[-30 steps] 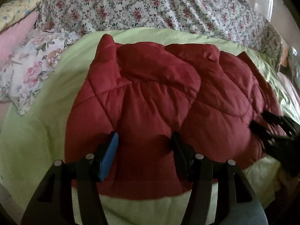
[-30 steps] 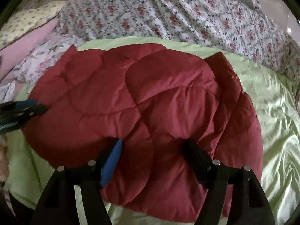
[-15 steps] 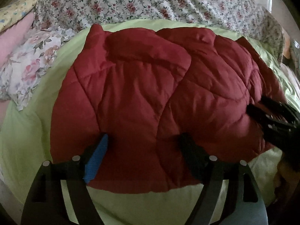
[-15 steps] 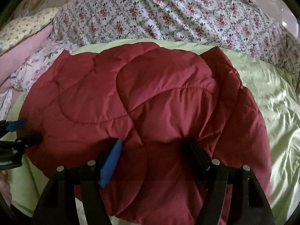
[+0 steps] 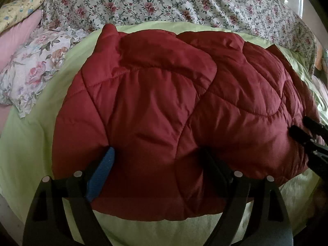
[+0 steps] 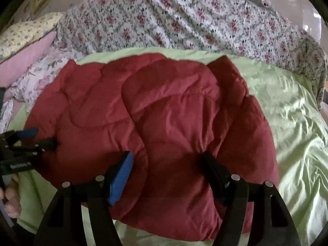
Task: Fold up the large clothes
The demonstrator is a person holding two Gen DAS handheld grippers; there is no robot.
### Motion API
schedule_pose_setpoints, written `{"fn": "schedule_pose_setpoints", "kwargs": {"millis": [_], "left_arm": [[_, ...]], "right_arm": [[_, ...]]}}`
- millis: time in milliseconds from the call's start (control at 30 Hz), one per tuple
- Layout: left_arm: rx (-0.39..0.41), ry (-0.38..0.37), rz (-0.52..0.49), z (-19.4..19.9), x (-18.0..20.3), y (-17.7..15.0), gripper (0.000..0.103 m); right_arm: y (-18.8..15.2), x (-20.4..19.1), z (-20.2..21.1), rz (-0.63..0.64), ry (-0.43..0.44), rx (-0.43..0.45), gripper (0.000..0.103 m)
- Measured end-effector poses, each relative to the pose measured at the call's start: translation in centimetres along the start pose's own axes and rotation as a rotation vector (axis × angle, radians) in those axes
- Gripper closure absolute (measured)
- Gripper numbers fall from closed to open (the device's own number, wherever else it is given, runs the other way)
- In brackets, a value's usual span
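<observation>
A red quilted jacket lies folded and puffy on a light green sheet. My left gripper straddles its near left part; its jaws are opening, and the padding bulges between them without being squeezed. My right gripper stands on the jacket further right, with its fingertips sunk into puckered fabric and a thick fold clamped between them. Each gripper shows in the other's view: the right gripper at the jacket's right edge, the left gripper at its left edge.
A floral quilt covers the bed behind the green sheet. A flowered pillow and a pink pillow lie at the left. A person's hand holds the left gripper's handle.
The left gripper's fingers have spread apart and let go of the fold that they pinched. It has sunk a little toward the jacket. The right gripper keeps its hold.
</observation>
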State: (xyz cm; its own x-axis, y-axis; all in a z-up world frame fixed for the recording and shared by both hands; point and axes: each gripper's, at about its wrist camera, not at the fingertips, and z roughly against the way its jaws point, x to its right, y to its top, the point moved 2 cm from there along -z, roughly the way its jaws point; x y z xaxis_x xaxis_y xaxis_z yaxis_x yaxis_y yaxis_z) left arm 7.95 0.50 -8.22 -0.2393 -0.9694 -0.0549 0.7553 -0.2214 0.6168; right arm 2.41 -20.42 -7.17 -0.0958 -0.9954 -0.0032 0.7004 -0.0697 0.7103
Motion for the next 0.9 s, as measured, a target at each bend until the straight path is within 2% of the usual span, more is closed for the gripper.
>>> {"fn": "schedule_pose_setpoints", "kwargs": {"millis": [367,667,900], "left_arm": [[-0.007,0.014,-0.003,-0.3,-0.2,0.4,0.012],[-0.002,0.032,-0.004,-0.3,-0.1,0.3,0.011],[0.011,0.056,-0.001,-0.2,0.2,0.0,0.011]], "right_arm": [[0.3,0.6,-1.7,-0.038,0.016,-0.008,0.032],[-0.4,0.3,-1.5,-0.014,0.003,0.05,0.032],[-0.5,0.5,-1.3,-0.017,0.011,0.057,0.032]]}}
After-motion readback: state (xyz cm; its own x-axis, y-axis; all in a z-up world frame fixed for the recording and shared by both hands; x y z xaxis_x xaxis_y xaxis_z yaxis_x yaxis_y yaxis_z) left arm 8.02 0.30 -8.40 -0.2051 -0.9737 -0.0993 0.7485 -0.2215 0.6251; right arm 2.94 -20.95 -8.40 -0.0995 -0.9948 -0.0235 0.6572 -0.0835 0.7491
